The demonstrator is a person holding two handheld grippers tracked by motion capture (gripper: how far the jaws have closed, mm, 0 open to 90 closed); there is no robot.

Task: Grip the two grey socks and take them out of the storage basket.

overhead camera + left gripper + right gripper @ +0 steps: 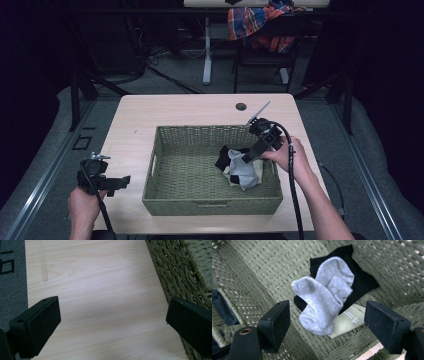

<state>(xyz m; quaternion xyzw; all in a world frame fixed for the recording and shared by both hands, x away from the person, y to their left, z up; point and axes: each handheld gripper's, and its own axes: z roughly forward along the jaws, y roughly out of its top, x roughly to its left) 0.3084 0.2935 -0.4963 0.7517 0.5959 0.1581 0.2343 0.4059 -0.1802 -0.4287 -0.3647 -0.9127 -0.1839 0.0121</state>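
Note:
A green woven basket [170, 170] stands on the light wooden table. In its right end lies a small heap: a grey sock [324, 295] on top of a black sock [362, 282] and a pale beige sock [347, 321]; the grey sock [244, 172] shows from above too. My right gripper [247, 157] reaches down into the basket from the right rim. Its jaws stand apart just above the heap, gripper midpoint [327, 326], with the grey sock between them and untouched. My left gripper [117, 184] rests open over bare table left of the basket [175, 272], midpoint [112, 325].
A round cable hole [241, 106] sits near the table's far edge. Beyond the table stands a chair draped with a plaid cloth [255, 22]. Dark floor surrounds the table [200, 107].

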